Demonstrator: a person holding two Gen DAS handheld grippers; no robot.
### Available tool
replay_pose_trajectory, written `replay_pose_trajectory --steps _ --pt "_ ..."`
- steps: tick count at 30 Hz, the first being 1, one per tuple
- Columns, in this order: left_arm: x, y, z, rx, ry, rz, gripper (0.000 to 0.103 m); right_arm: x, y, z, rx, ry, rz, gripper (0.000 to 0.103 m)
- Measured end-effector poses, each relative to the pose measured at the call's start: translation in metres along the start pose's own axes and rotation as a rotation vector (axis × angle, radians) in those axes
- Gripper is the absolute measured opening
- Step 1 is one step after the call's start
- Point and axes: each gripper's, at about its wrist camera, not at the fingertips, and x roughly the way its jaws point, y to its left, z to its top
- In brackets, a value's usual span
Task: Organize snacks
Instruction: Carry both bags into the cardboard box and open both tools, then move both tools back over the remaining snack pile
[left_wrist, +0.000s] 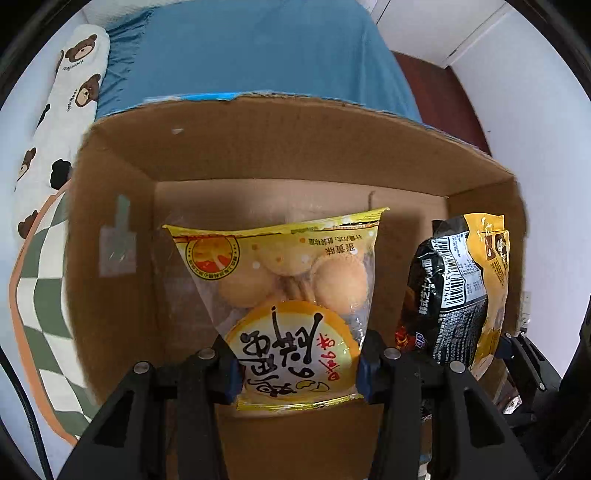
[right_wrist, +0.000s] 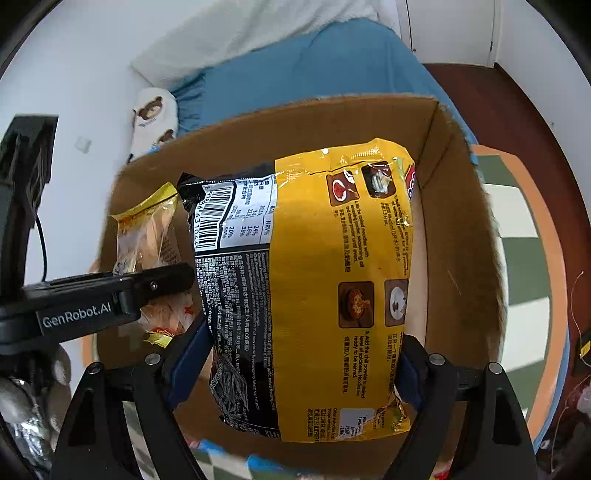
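Jaws of left gripper (left_wrist: 297, 373) clamped on lower end of yellow biscuit bag (left_wrist: 291, 295); right gripper (right_wrist: 304, 363) jaws wide, pinching black-and-yellow noodle pack (right_wrist: 306, 288) across its width. Both packets hang over open cardboard box (left_wrist: 258, 147), side by side, noodle pack right of biscuits. Box floor bare beneath. Blue bed (left_wrist: 251, 48) beyond box.

yellow biscuit bag (left_wrist: 291, 295), brown cardboard box (left_wrist: 258, 147)

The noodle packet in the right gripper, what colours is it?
Yellow and black, with a white barcode panel; the noodle packet shows best in the right wrist view.
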Motion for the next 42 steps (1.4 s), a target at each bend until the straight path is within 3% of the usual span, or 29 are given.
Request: replay_pose_trajectory --steps 7,8,9,10,11,18,24,29,42 --pt "0.027 -0.003 0.016 0.001 0.042 0.011 0.047 0.05 -0.02 0.033 0.009 0.066 0.005 0.088" --pt "0.029 -0.002 0.017 -0.001 0.04 0.008 0.059 0.053 -0.019 0.035 0.007 0.069 0.001 0.088" --pt "0.031 -0.001 0.019 -0.004 0.041 0.008 0.079 0.058 -0.022 0.04 -0.002 0.063 -0.013 0.092" --pt "0.031 -0.001 0.019 -0.009 0.038 0.011 0.087 0.061 -0.024 0.045 -0.012 0.058 -0.035 0.099" --pt "0.03 -0.001 0.019 -0.013 0.027 0.009 0.089 0.062 -0.025 0.049 -0.014 0.052 -0.045 0.1" --pt "0.016 -0.008 0.007 -0.009 -0.03 0.049 0.089 0.055 -0.024 0.048 -0.032 0.039 -0.061 0.1" --pt "-0.008 -0.009 -0.027 -0.037 -0.134 0.061 0.089 0.022 -0.005 0.009 -0.031 0.003 -0.083 0.1" --pt "-0.037 -0.003 -0.059 -0.043 -0.261 0.106 0.089 -0.009 0.001 -0.026 -0.053 -0.077 -0.133 0.1" --pt "-0.11 -0.009 -0.14 -0.016 -0.447 0.097 0.089 -0.091 0.022 -0.09 -0.113 -0.272 -0.188 0.1"
